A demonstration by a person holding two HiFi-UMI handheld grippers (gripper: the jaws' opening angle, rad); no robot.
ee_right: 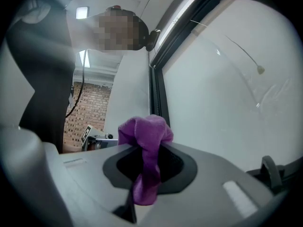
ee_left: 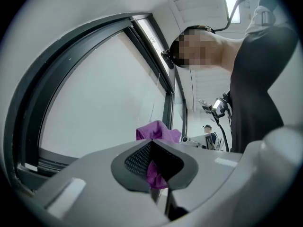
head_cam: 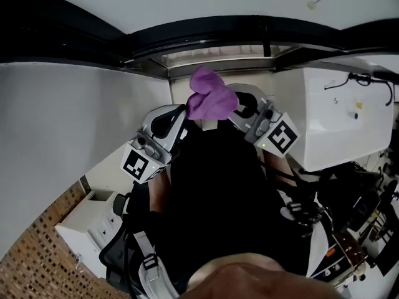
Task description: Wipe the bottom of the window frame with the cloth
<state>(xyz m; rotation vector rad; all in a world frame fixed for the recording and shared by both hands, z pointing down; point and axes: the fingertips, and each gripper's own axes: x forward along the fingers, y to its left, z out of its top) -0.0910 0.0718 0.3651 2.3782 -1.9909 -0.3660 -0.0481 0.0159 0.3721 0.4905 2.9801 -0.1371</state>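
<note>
Jaws shut on both sides, both clamped on the same purple cloth [head_cam: 211, 98]. The left gripper [ee_left: 158, 167] pinches a thin tail of it. The right gripper [ee_right: 144, 174] pinches a thicker tail that hangs down through its jaw gap. The rest of the cloth is wadded up just past the jaw tips in both gripper views. In the head view the two grippers meet nearly tip to tip, with the wad sitting between and just beyond the tips. The dark window frame [head_cam: 218, 33] runs across beyond the jaws, close to the cloth; I can't confirm contact from any view. In the left gripper view the frame curves up left of the jaws, with the pale pane [ee_left: 104, 103] straight ahead of them. In the right gripper view a frame upright stands directly behind the wad, with the pane to the right of the jaws and a brick wall [ee_right: 87, 108] far off to their left. The marker cubes [head_cam: 138, 165] sit behind each jaw set, toward the person's black top [head_cam: 218, 198]. A white cabinet [head_cam: 336, 123] is right of the right jaws.
</note>
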